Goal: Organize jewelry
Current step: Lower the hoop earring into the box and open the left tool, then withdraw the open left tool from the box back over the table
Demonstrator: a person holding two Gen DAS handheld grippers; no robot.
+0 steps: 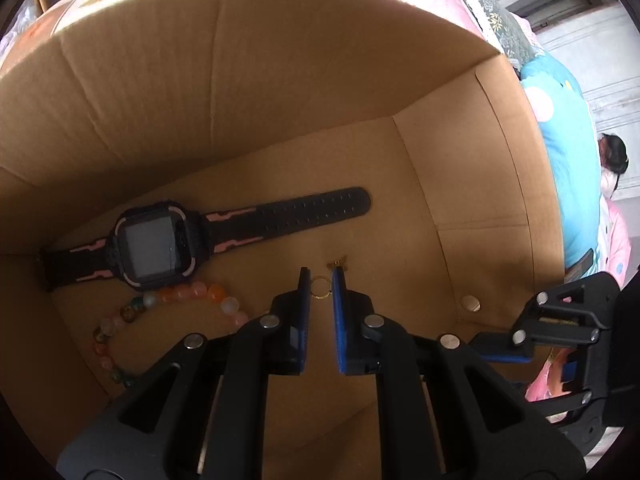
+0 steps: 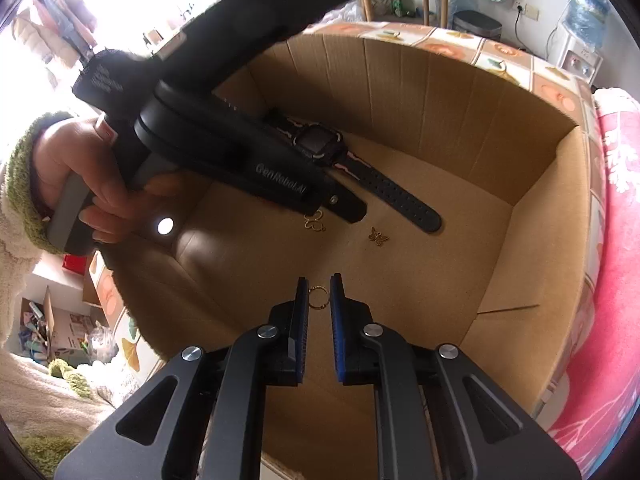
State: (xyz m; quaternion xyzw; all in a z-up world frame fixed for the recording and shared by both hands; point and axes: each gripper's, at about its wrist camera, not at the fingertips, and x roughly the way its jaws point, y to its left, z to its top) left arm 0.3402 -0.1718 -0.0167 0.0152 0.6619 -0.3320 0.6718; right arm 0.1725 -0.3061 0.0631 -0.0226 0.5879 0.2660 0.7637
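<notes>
Left wrist view: the left gripper [image 1: 320, 280] points down into the cardboard box [image 1: 280, 80], jaws narrow and pinching a small gold ring [image 1: 320, 289] between the blue pads. Just beyond the tips lies a gold butterfly charm [image 1: 338, 263]. A black-and-pink watch [image 1: 154, 242] stretches across the floor, a bead bracelet [image 1: 172, 300] curving just beside it.

Right wrist view: the right gripper [image 2: 319, 286] is narrow too, nipping a second gold ring [image 2: 319, 298] over the box floor. The butterfly charm [image 2: 378, 237] sits ahead, near the watch strap [image 2: 396, 196]. A hand [image 2: 76, 176] grips the other tool at left, with an outline butterfly [image 2: 314, 222] under its tip
</notes>
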